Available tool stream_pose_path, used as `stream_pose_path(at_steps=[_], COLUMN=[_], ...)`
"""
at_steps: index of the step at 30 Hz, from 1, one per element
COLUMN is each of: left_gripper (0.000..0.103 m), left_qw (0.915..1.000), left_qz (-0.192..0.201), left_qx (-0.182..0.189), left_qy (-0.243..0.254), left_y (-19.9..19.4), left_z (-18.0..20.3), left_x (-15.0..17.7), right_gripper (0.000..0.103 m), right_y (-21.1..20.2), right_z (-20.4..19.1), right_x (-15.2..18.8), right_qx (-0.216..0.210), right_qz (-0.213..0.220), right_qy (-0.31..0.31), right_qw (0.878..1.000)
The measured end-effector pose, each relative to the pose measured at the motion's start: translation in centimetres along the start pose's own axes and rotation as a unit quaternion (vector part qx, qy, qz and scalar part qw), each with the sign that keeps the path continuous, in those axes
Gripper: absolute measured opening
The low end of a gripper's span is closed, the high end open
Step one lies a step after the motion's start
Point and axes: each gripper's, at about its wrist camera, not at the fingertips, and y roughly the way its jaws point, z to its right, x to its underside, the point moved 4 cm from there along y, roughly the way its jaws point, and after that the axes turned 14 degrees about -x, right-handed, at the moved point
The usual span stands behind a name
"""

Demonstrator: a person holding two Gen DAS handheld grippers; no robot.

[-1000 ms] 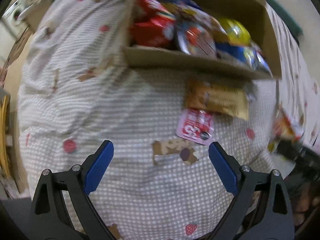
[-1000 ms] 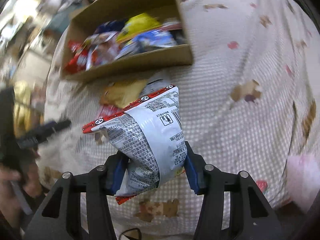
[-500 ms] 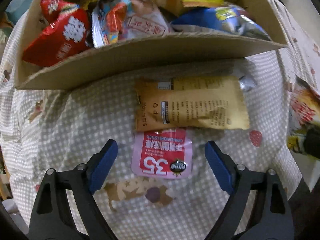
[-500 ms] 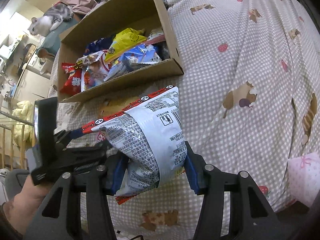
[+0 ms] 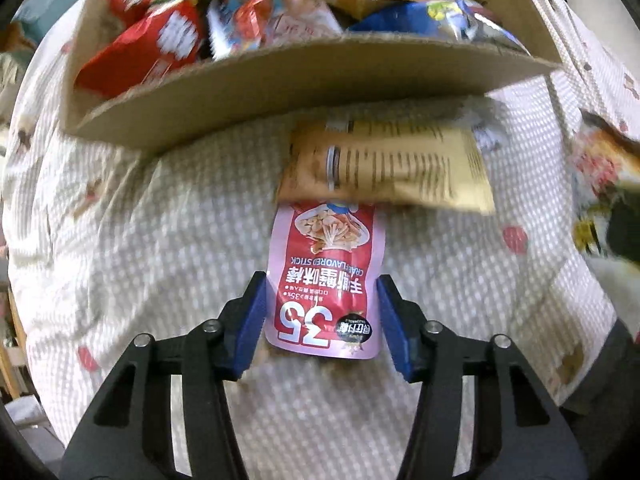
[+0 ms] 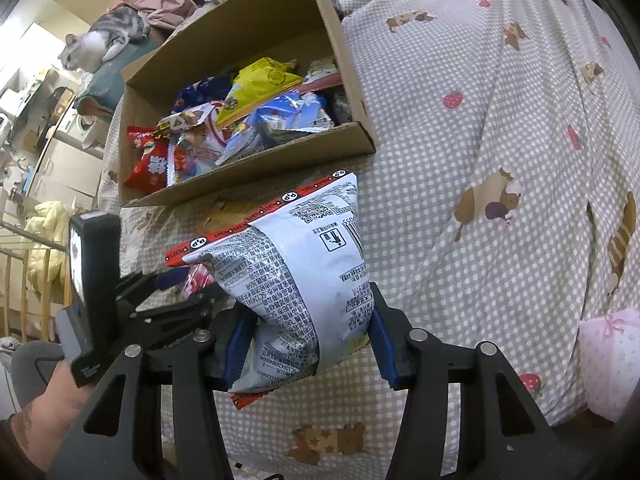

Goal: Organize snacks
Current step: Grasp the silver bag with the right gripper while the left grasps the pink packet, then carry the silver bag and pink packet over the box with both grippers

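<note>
My left gripper [image 5: 322,316] has its jaws closed in around a pink crab-stick packet [image 5: 326,276] lying on the checked bedspread [image 5: 160,248]; the pads flank its lower end, with thin gaps still showing. A tan packet [image 5: 388,164] lies just beyond, overlapping the pink one's far end, against the cardboard box [image 5: 280,80] full of snacks. My right gripper [image 6: 310,340] is shut on a white chip bag [image 6: 296,272] and holds it above the bed, nearer than the box [image 6: 248,176]. The left gripper [image 6: 120,304] shows at the lower left of the right wrist view.
The box holds red [image 6: 150,160], yellow [image 6: 260,84] and blue [image 6: 288,116] snack bags. A grey cat [image 6: 100,40] lies beyond the box. A pink pouch [image 6: 612,360] sits at the bed's right edge. Furniture and a railing [image 6: 24,264] stand left of the bed.
My left gripper moved forward and down onto the pink packet and its jaws narrowed around it. The right gripper stayed shut on the white bag, hardly moving.
</note>
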Motion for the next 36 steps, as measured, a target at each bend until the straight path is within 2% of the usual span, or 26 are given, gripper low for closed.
stream_pose_path(at_steps=[4, 9, 12, 15, 18, 25, 28, 34, 36], left_gripper=[0.050, 0.050, 0.053, 0.057, 0.057, 0.058, 0.066, 0.065, 0.060], left_qw=[0.9996, 0.9981, 0.9984, 0.9990, 0.9990, 0.9987, 0.9986, 0.9989, 0.9987], left_qz=[-0.027, -0.051, -0.047, -0.041, -0.041, -0.049, -0.050, -0.041, -0.040], left_qx=[0.002, 0.018, 0.018, 0.001, -0.015, -0.011, 0.007, 0.005, 0.008], left_qy=[-0.001, -0.029, -0.028, -0.017, -0.011, -0.011, -0.016, -0.022, -0.032], left_y=[-0.8, -1.7, -1.9, -2.1, -1.4, -0.4, -0.2, 1.1, 1.2], left_z=[-0.7, -2.1, -2.0, -1.5, -0.8, -0.2, -0.3, -0.9, -1.2], left_x=[2.5, 5.6, 7.5, 7.7, 6.6, 4.3, 3.5, -0.2, -0.6], right_gripper=[0.054, 0.054, 0.054, 0.054, 0.054, 0.054, 0.054, 0.054, 0.054], right_y=[0.0, -0.3, -0.4, -0.4, -0.3, -0.5, -0.7, -0.2, -0.1], right_z=[-0.4, -0.8, -1.1, -1.4, -1.6, -1.0, -0.5, -0.8, -0.7], right_x=[-0.1, 0.1, 0.2, 0.3, 0.4, 0.7, 0.7, 0.6, 0.6], right_qx=[-0.007, -0.019, -0.025, -0.029, -0.028, -0.021, -0.018, -0.009, -0.005], right_qz=[0.001, 0.004, 0.003, 0.003, -0.001, 0.002, 0.003, -0.004, -0.005], right_qy=[0.000, 0.000, -0.004, -0.007, -0.008, -0.003, 0.004, -0.005, -0.007], right_qw=[1.000, 1.000, 1.000, 1.000, 1.000, 1.000, 1.000, 1.000, 1.000])
